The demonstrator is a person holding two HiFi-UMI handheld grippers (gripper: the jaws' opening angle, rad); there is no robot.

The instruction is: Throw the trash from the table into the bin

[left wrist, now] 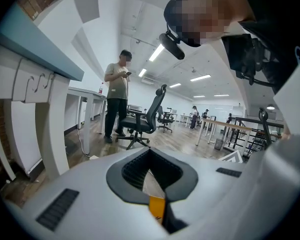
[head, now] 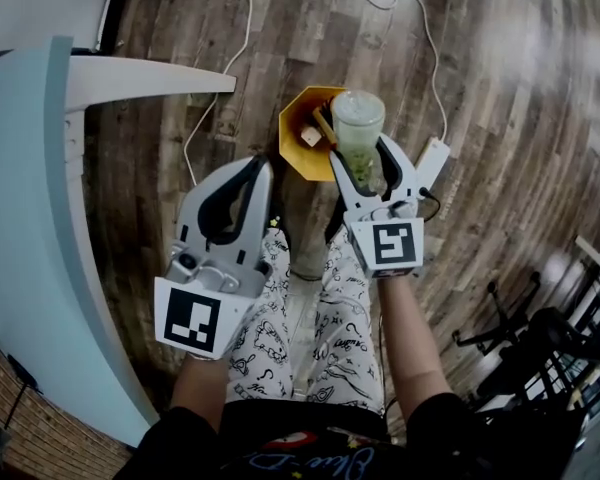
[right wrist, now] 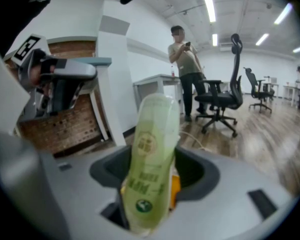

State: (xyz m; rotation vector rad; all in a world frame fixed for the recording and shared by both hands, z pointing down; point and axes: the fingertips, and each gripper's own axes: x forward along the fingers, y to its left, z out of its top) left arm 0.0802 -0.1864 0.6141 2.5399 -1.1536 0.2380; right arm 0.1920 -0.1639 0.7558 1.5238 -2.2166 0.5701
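You looked steeply down at a dark wood-plank floor (head: pixel 510 118) with a two-jaw tong in each hand. Your right gripper (head: pixel 364 166) was clamped on a clear plastic lidded cup of pale green drink (head: pixel 357 118), one jaw pressing each side of it. The cup stood upright, directly over the right rim of an orange hexagonal bin (head: pixel 292 133) on the floor. Scraps already lay inside the bin. Your left gripper (head: pixel 256 168) hung beside it on the left, its jaws closed tip to tip and holding nothing. A curved pale blue-grey table edge (head: pixel 30 218) ran down the left side. A thin white cable (head: pixel 425 38) trailed across the floor to a white power strip (head: pixel 432 158). In both gripper views a person (left wrist: pixel 117 96) stood beside a black office chair (left wrist: pixel 145 121).
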